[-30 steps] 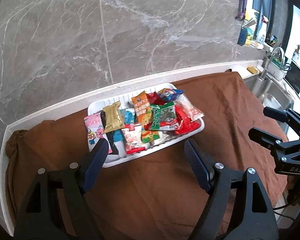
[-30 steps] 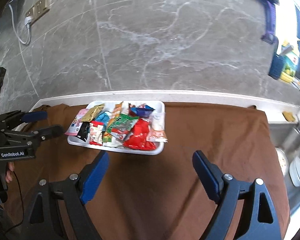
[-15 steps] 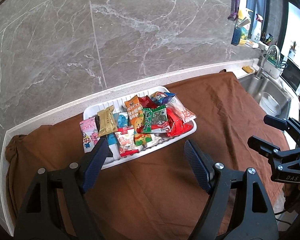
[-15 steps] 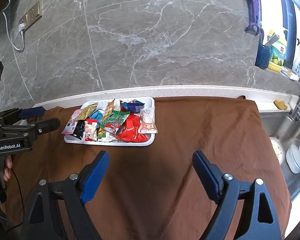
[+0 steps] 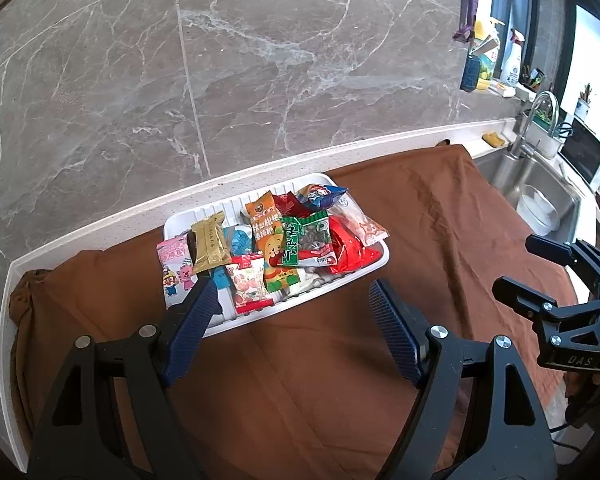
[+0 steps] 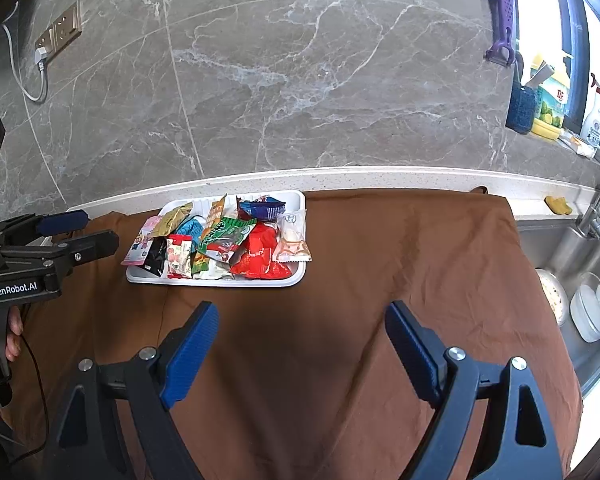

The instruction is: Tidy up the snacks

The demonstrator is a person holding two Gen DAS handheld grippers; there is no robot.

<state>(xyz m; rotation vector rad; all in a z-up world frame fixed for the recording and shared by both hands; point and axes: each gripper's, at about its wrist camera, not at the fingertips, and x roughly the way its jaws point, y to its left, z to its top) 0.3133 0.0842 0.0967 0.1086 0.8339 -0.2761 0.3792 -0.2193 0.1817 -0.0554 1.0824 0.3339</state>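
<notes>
Both the left gripper and right gripper hang wide open, empty; lower one squarely over a single top packet in the tray.

White tray heaped with snack packets on brown cloth, right claw spread wide above

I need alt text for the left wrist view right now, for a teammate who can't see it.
A white tray piled with colourful snack packets sits on a brown cloth against a grey marble wall. The open, empty left gripper hangs just before it; the right gripper, also open, shows at the right edge.
</notes>
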